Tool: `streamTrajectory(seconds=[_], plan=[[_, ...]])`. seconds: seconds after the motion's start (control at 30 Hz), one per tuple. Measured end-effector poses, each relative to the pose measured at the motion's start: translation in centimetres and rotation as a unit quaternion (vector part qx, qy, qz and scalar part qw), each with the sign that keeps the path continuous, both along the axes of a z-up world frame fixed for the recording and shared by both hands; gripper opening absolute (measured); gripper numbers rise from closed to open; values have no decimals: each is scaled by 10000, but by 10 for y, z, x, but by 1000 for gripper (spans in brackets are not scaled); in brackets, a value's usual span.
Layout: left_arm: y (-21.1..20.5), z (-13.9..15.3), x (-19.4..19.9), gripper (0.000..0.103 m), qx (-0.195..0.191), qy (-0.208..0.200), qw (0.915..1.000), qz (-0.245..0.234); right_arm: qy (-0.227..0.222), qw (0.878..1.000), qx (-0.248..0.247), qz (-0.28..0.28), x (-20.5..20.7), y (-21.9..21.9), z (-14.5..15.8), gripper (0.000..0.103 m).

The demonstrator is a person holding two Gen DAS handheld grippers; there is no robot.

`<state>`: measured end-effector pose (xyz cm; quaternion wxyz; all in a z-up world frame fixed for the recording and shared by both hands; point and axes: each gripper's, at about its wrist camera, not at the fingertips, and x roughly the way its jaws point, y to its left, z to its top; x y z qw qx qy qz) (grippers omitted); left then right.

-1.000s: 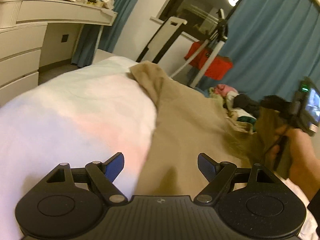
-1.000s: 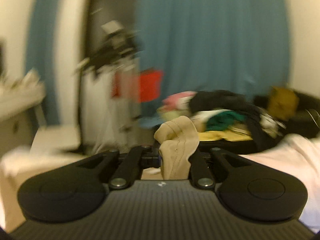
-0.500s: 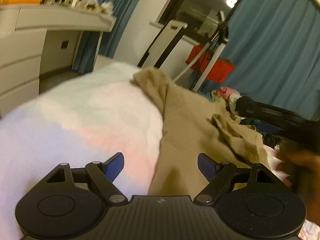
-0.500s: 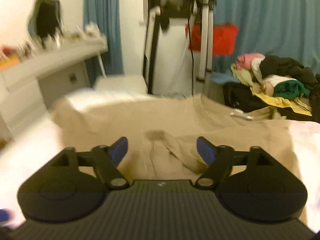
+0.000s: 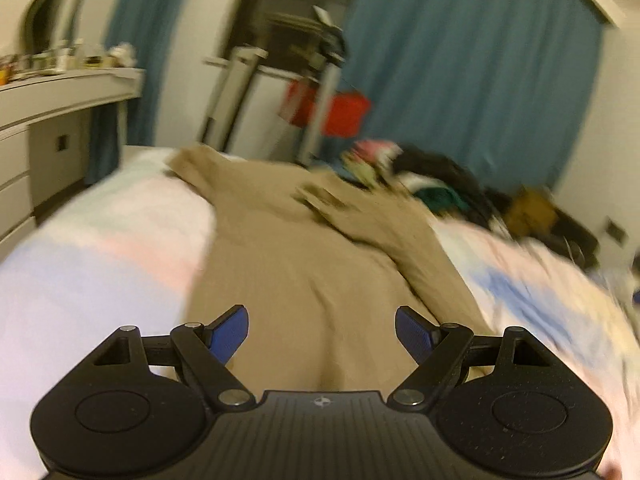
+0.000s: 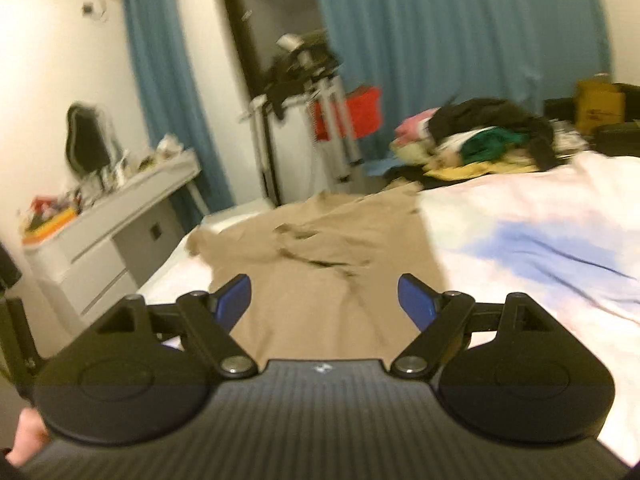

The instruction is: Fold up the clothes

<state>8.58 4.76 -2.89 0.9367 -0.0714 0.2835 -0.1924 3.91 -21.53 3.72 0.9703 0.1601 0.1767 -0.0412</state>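
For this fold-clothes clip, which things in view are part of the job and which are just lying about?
Part of the job:
- tan garment, spread on the bed
- left gripper, open, nothing held
- right gripper, open, nothing held
- pile of clothes, possibly next

Lying about:
- dresser with clutter
- blue curtains
- red item
- yellow box

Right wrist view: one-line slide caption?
Open right gripper above a tan cotton garment spread on the pastel bedsheet.

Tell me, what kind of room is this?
Most likely a bedroom. There is a bed with a tan garment spread on it, a pile of clothes beyond it, and a dressing table with a mirror.
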Motion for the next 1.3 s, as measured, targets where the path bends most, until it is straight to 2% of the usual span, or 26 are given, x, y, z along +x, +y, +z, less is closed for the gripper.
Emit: streamTrajectory(seconds=[0.13, 0.27, 0.37, 0.5, 0.63, 0.73, 0.8, 0.87, 0.9, 0.93, 0.97, 1.0, 1.1, 1.3], plan=[[-33, -11, -30, 81, 262, 116, 9978, -593, -300, 9980, 359, -435, -43, -37, 0, 82], [-74, -20, -47, 77, -84, 628, 9906, -1209, -594, 9923, 684, -846, -63, -72, -2, 82], [-106, -33, -57, 74, -587, 1188, 9758, -1739, -724, 9840, 1216, -1082, -68, -97, -11, 83], [-151, -48, -70, 72, -690, 1528, 9610, -2198, -700, 9747, 1729, -1233, -65, -117, -28, 84], [-188, -55, -67, 71, -602, 1815, 9606, -2017, -538, 9706, 1963, -1286, -54, -125, -42, 84], [-212, -64, -51, 74, -400, 2150, 9600, -1749, -566, 9694, 1981, -1338, -52, -127, -46, 84], [-225, -73, -37, 72, -249, 2401, 9578, -1562, -561, 9679, 2003, -1411, -51, -129, -47, 84], [-236, -81, -28, 63, -116, 2569, 9561, -1405, -532, 9659, 2096, -1423, -51, -132, -50, 84], [-239, -84, -25, 47, -59, 2613, 9558, -1343, -512, 9651, 2146, -1413, -50, -134, -51, 84], [-240, -85, -23, 23, -44, 2617, 9559, -1334, -499, 9648, 2167, -1408, -50, -135, -52, 84], [-238, -84, -22, 11, -72, 2633, 9545, -1398, -489, 9646, 2177, -1403, -49, -136, -53, 84], [-236, -82, -21, 6, -101, 2649, 9531, -1459, -489, 9647, 2178, -1397, -50, -136, -53, 84], [-213, -66, -21, 6, -361, 2611, 9523, -1538, -496, 9652, 2189, -1343, -51, -135, -53, 84], [-144, -44, -11, 3, -1041, 2827, 9419, -1484, -426, 9713, 2075, -1082, -46, -126, -50, 84]])
